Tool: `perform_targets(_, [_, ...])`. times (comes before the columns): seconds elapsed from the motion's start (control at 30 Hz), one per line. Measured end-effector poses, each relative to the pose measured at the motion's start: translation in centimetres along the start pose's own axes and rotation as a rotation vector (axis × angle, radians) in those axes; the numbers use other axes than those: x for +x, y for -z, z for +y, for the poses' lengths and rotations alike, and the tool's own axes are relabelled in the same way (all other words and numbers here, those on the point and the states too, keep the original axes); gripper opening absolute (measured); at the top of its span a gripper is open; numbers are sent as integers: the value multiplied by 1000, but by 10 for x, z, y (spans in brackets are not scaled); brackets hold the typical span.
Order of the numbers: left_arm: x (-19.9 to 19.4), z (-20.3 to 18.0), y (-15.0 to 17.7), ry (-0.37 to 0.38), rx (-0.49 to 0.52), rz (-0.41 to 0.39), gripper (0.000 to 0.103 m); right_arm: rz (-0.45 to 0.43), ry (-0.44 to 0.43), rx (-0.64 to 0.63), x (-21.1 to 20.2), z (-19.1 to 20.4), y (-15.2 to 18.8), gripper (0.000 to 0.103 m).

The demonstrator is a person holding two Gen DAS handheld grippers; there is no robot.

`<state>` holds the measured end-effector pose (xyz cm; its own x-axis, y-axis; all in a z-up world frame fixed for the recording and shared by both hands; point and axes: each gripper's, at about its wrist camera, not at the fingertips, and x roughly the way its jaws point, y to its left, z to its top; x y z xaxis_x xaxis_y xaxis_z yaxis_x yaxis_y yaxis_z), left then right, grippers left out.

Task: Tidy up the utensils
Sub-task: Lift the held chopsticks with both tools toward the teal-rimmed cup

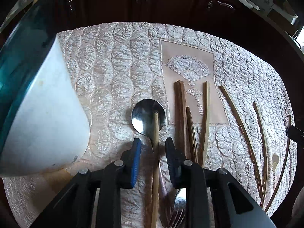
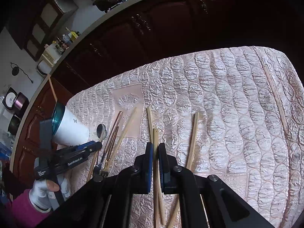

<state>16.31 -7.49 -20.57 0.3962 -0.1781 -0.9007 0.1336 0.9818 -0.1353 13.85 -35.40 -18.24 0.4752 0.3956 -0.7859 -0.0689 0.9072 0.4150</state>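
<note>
Several wooden chopsticks (image 1: 206, 121), a metal spoon (image 1: 144, 116) and a fork (image 1: 178, 207) lie on a quilted pink tablecloth (image 1: 117, 60). My left gripper (image 1: 153, 148) is open, its jaws on either side of a light chopstick (image 1: 155, 152) that lies across the spoon. A white cup with a teal rim (image 1: 43, 114) stands at its left. In the right wrist view my right gripper (image 2: 155, 152) is shut on a pale chopstick (image 2: 155, 138). The left gripper (image 2: 83, 148) shows there beside the cup (image 2: 70, 129), which holds one chopstick (image 2: 52, 88).
More chopsticks lie to the right (image 1: 241, 121) (image 2: 192, 140), and one lies far right near the table edge (image 2: 276, 98). Dark wooden cabinets (image 2: 161, 24) stand behind the table. A hand in a white glove (image 2: 40, 191) holds the left gripper.
</note>
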Motion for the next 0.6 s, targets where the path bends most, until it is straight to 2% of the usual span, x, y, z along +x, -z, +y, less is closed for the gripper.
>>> perform_targets(0.03, [3, -2, -1, -6, 9, 1, 25, 0, -3, -3, 0, 2, 1, 7])
perform_targets(0.07, [5, -5, -3, -7, 15, 0, 11, -2, -6, -5, -1, 4, 1, 7])
perform_targets(0.1, [5, -6, -3, -5, 14, 1, 5, -4, -9, -6, -2, 6, 1, 7])
perform_targets(0.3, [-40, -5, 8, 61, 17, -62, 5, -26, -45, -33, -9, 25, -3, 7])
perform_targets(0.6, [-128, 15, 28, 140, 0, -180, 5, -68, -100, -111, -22, 77, -13, 7])
